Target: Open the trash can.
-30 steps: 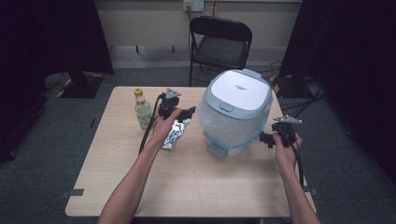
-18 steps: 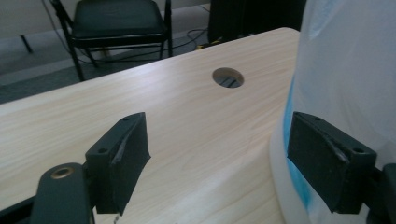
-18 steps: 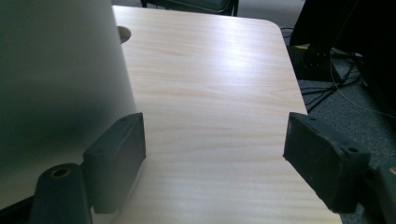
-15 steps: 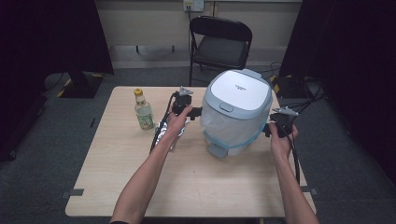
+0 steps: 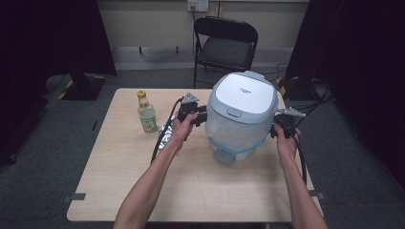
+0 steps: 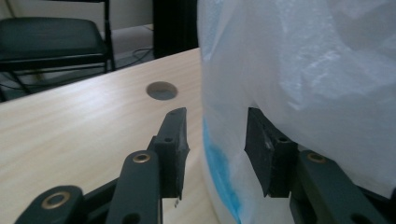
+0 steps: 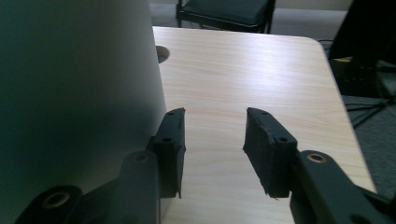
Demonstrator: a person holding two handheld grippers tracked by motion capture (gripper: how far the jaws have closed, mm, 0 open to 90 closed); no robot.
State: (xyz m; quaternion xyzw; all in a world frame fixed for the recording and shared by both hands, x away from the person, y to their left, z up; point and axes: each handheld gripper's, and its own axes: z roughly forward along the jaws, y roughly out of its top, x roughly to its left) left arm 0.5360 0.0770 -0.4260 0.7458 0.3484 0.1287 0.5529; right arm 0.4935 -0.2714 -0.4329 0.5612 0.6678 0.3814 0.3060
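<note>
Two bare arms reach up from the bottom. The left hand (image 5: pixel 180 130) holds the left gripper (image 5: pixel 201 116), its jaws apart. The right hand (image 5: pixel 285 143) holds the right gripper (image 5: pixel 276 129), its jaws apart too.

High view: overhead, facing forward over table (image 5: pixel 119 191). 2 gripper views: low, close against rice cooker (image 5: pixel 242 112), sharing tabletop and chair (image 5: pixel 224 45).

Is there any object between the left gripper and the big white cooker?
Nothing visible does. The left gripper is already at the cooker, its open jaws at the plastic wrap; the bottle stands aside.
</note>
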